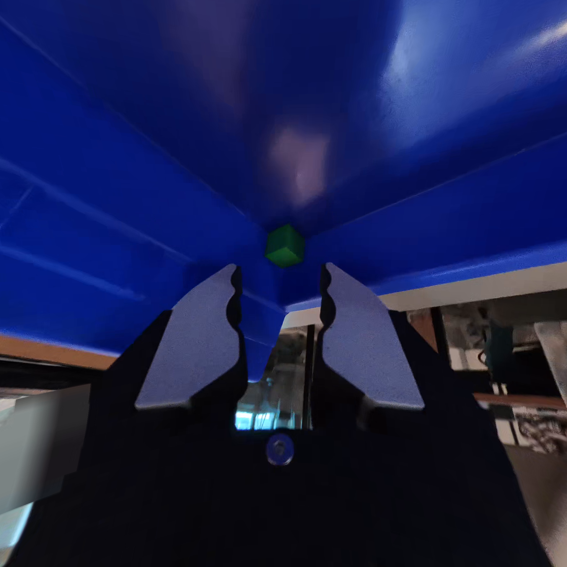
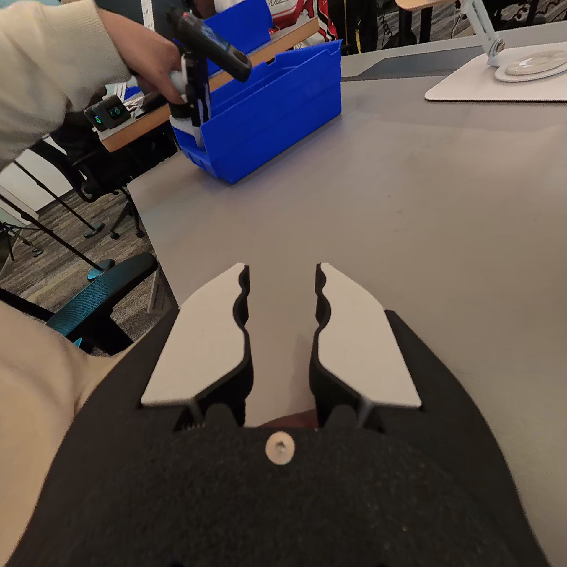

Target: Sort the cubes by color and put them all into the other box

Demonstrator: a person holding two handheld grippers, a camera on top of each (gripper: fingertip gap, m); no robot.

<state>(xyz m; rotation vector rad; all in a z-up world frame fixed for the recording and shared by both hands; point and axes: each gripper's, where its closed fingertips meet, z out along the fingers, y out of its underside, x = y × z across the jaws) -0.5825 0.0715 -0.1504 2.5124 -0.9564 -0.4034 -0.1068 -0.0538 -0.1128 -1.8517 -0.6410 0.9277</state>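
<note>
Fingers of left gripper [image 1: 279, 270] parted, empty, inside blue box [image 1: 122, 184], aimed at green cube [image 1: 284, 245] wedged in corner. Right gripper [image 2: 281, 270] parted, empty, waits over grey table [image 2: 429, 214].

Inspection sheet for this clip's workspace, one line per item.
Surface: grey table, mostly bare.
Job's things: green cube lying in a corner inside the blue box; second blue box behind it, contents hidden.
Clutter: white stand on a pad at the far right.
Grippers: left gripper open, reaching into the box just short of the cube; right gripper open, empty, over the table.
Cables: nothing seen.
Surroundings: office chair, patterned carpet, tripod legs.
</note>
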